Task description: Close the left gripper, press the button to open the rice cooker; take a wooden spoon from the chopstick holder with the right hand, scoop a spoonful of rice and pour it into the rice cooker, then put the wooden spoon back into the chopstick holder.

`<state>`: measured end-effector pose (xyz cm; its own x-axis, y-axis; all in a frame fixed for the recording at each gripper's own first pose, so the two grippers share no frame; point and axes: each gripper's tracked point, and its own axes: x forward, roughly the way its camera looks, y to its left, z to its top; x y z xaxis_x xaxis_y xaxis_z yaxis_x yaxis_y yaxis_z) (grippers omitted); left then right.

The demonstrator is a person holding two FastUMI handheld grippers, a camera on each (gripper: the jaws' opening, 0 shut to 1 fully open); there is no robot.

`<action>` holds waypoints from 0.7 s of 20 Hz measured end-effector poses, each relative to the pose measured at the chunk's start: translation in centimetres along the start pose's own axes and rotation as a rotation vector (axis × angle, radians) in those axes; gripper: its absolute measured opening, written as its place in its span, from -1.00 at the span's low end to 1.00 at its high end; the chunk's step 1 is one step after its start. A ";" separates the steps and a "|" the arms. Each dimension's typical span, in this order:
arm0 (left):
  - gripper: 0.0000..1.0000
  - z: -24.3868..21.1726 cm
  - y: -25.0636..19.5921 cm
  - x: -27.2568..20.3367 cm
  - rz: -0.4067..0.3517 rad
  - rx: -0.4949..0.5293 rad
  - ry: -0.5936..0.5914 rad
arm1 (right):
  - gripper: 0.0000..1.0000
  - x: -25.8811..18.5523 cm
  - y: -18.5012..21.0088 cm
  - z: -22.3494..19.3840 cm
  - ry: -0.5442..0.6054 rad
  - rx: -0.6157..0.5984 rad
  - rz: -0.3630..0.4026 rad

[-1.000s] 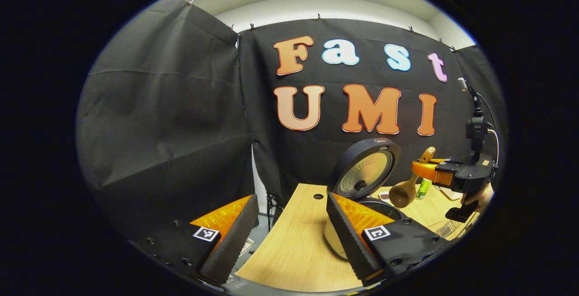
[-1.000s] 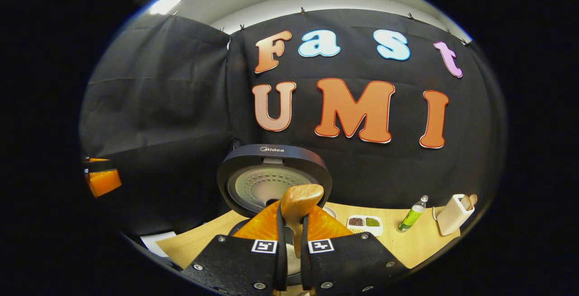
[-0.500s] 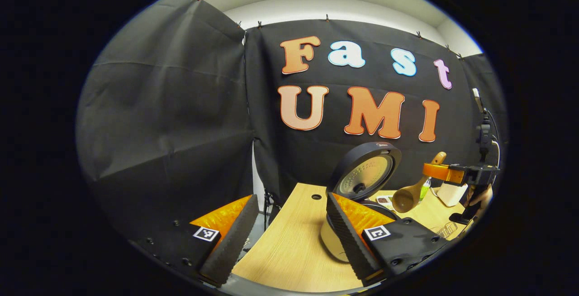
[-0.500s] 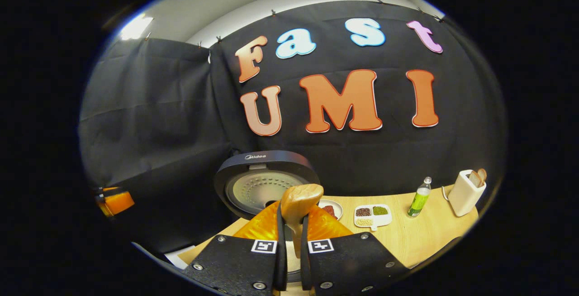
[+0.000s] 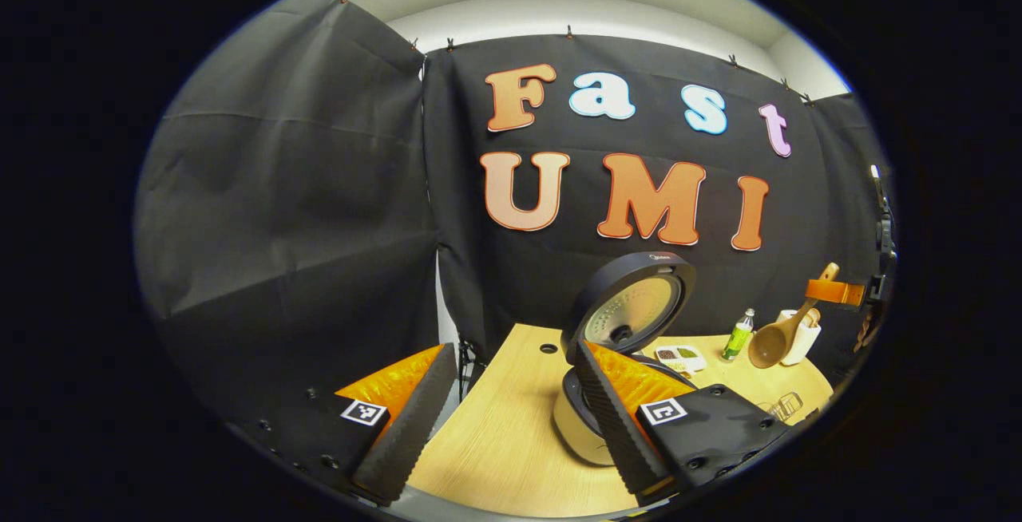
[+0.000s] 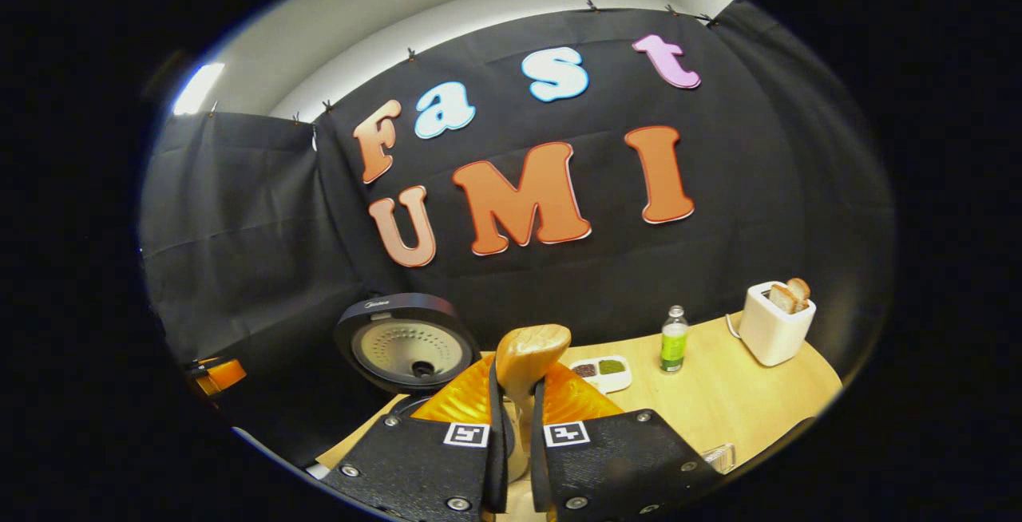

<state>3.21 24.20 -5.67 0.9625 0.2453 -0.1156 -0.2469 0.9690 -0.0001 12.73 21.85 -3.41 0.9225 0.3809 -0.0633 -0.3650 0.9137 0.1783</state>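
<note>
Spoon handle sits clamped between the two fingers of the right tool [image 6: 511, 418]; the wooden spoon [image 6: 531, 353] pokes its rounded handle end up above the fingertips in the right gripper view. In the left gripper view the same spoon [image 5: 773, 342] hangs bowl-down and tilted from the right tool [image 5: 838, 292], well off to the right of the rice cooker, with the bowl in front of the chopstick holder [image 5: 798, 338]; whether bowl and holder touch cannot be told. A hand [image 5: 866, 334] is partly visible below that tool at the view's edge.

Rice cooker [image 5: 623, 322] stands on the wooden surface [image 5: 511, 442] with its lid raised upright, perforated inner plate facing out. In the right gripper view the cooker [image 6: 403, 342] lies to the left of the clamped spoon, lid open.

Left tool [image 5: 511, 418]: fingers wide apart, nothing between them, held low over the near edge of the surface, just in front of the cooker body.

Behind the cooker: a divided dish of grains [image 6: 603, 372], a green bottle [image 6: 673, 340], and the white holder [image 6: 773, 326] toward the right end of the surface.
</note>
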 end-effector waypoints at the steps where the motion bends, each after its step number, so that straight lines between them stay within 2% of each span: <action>1: 0.94 0.1 -0.5 0.1 -0.012 0.003 -0.006 | -0.78 -0.8 -1.4 0.1 -0.003 0.006 -0.024; 2: 0.99 0.3 -1.1 0.1 -0.022 0.003 -0.012 | -0.78 -1.5 -2.8 0.2 -0.003 0.012 -0.046; 9: 0.96 0.4 -3.2 -0.5 -0.036 0.002 -0.022 | -0.78 -6.0 -11.3 -1.1 0.017 0.016 -0.182; 14: 0.96 0.6 -4.1 -1.4 -0.023 0.014 -0.021 | -0.78 -7.0 -16.3 -4.4 0.070 0.041 -0.243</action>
<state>2.98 19.88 -4.95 0.9702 0.2231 -0.0945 -0.2230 0.9747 0.0117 11.66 4.95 -10.18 0.9710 0.1614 -0.1765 -0.1274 0.9736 0.1893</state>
